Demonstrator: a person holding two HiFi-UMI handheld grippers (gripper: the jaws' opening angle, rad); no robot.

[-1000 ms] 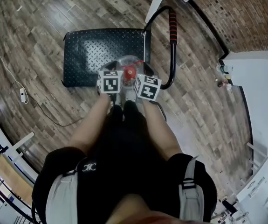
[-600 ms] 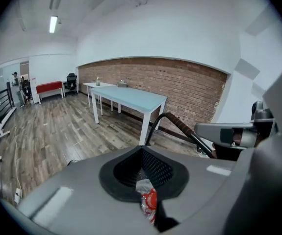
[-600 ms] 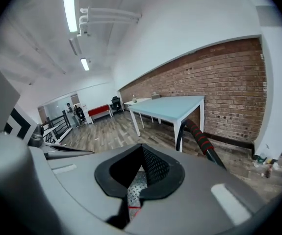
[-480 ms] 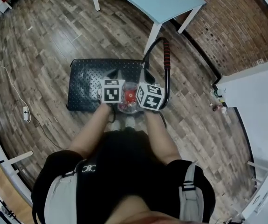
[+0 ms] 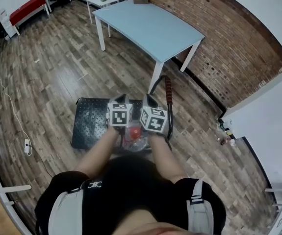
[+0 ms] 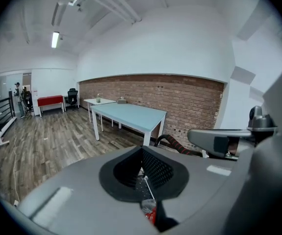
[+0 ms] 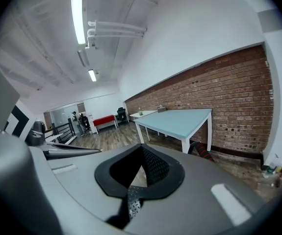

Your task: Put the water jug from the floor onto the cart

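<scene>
You raised the left gripper [image 5: 122,98] and right gripper [image 5: 149,98], both with jaws fully closed and empty. The clear red-capped water jug [image 5: 133,137], apparently squeezed between them, came off the floor and hung at the near edge of the black checker-plate cart [image 5: 89,121].

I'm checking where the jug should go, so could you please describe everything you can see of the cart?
The cart is a low platform of black, metal-looking diamond plate. A black tube handle with a red grip stands upright at its right end, near a blue table. It sits on the wood floor; wheels are hidden. The jug overlaps its near right corner; contact is unclear.
</scene>
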